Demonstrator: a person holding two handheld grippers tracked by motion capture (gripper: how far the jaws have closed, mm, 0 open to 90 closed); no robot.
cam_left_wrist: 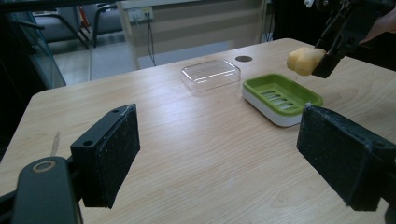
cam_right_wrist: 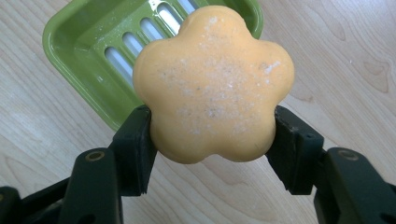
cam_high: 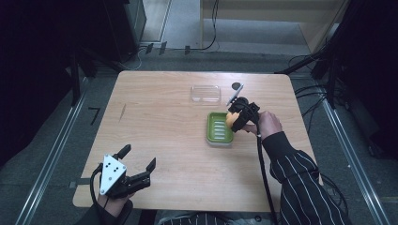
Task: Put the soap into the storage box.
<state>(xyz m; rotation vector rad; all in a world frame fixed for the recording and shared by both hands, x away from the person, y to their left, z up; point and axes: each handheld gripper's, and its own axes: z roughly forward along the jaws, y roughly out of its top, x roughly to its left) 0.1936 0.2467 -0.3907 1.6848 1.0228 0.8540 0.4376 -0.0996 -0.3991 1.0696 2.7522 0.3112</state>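
We have the soap (cam_right_wrist: pixel 213 84) clamped between the jaws of the right gripper (cam_high: pixel 236 117), which grip it by two opposite sides of its flower shape. It hangs in the air above the right rim of the green dish (cam_high: pixel 219 128), not yet touching it. The dish sits right of the tabletop's middle, and the clear lid (cam_high: pixel 205 93) lies apart from it, toward the far edge, beside a small dark disc (cam_high: pixel 237 86).

The left gripper (cam_high: pixel 139 165) rests at the near left corner of the tabletop with its jaws spread wide and nothing between them; from its own view we look across at the dish (cam_left_wrist: pixel 281 98), the lid (cam_left_wrist: pixel 210 74) and the soap (cam_left_wrist: pixel 304 61).

The step in hand, as we judge it, is setting the soap into the dish. To do it well, we should carry the soap a little farther over the slotted floor (cam_right_wrist: pixel 140 46), since it now hangs nearer the rim than the centre. We should then turn it flat, so its broad face meets the ribs, and lower it until it rests. Only then should we part the jaws, and only slightly, because the dish walls stand close. We should lift straight up afterwards so a pad does not drag the soap or tip the light dish.
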